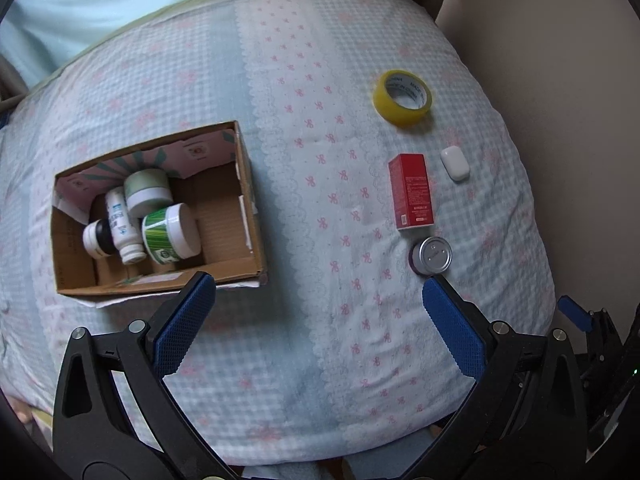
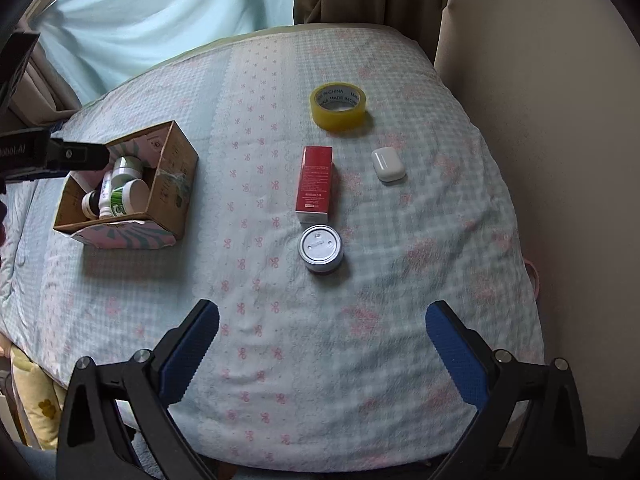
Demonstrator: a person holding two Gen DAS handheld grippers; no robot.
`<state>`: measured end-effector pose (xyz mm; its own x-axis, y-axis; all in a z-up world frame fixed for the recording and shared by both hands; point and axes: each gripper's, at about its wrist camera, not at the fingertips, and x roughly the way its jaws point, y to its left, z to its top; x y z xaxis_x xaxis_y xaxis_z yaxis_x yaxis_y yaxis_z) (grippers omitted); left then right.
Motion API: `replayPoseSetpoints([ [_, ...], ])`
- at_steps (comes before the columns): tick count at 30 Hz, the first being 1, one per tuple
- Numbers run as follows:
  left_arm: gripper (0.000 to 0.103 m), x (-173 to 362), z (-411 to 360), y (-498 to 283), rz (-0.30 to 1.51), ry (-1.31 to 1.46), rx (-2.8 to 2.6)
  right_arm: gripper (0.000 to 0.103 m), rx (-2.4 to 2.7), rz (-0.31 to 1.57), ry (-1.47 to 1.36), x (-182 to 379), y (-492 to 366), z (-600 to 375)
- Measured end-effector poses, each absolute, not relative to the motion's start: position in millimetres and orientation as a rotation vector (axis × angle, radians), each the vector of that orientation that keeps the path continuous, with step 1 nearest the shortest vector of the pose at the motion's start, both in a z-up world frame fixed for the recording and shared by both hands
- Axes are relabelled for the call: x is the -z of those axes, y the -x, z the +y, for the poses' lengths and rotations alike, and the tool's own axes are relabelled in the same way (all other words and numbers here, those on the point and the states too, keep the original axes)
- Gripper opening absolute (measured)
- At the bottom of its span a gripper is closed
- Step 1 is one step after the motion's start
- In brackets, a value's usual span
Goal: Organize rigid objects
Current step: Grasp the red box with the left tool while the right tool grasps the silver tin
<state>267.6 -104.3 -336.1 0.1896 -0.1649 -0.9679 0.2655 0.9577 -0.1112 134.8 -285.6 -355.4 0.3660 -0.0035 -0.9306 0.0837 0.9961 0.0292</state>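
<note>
Four items remain loose on the bed right of the cardboard box (image 2: 132, 196); nearest, the round tin (image 2: 321, 249), suits the right hand-held gripper (image 2: 322, 344), spread and empty: straddle its sides squarely.

Partly hidden in the right wrist view behind the left gripper's arm (image 2: 60, 156): far jars in the cardboard box (image 2: 168, 200); red box (image 2: 316, 184) print too small to read.

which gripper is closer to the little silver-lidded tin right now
Left. The left gripper has one fingertip almost at the silver-lidded tin. The right gripper hangs open farther back, with bare bedcover between it and the tin.
</note>
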Motion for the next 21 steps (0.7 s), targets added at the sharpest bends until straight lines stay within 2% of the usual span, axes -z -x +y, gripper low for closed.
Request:
replayPoseSetpoints([
  [9, 0.103, 404.8, -183.8, -304.1, 1.435, -0.183, 0.387, 0.103, 0.051, 1.151, -0.046, 423.2, -142.4, -298.9],
  [17, 0.103, 460.7, -245.5, -340.1, 1.479, -0.243, 0.437, 0.094, 0.083, 1.108, -0.075, 475.6, -165.1, -291.8],
  [21, 0.102, 483.2, -267.0, -353.7, 1.505, -0.267, 0.455, 0.093, 0.069, 1.095, -0.112, 496.0, -179.1, -292.2],
])
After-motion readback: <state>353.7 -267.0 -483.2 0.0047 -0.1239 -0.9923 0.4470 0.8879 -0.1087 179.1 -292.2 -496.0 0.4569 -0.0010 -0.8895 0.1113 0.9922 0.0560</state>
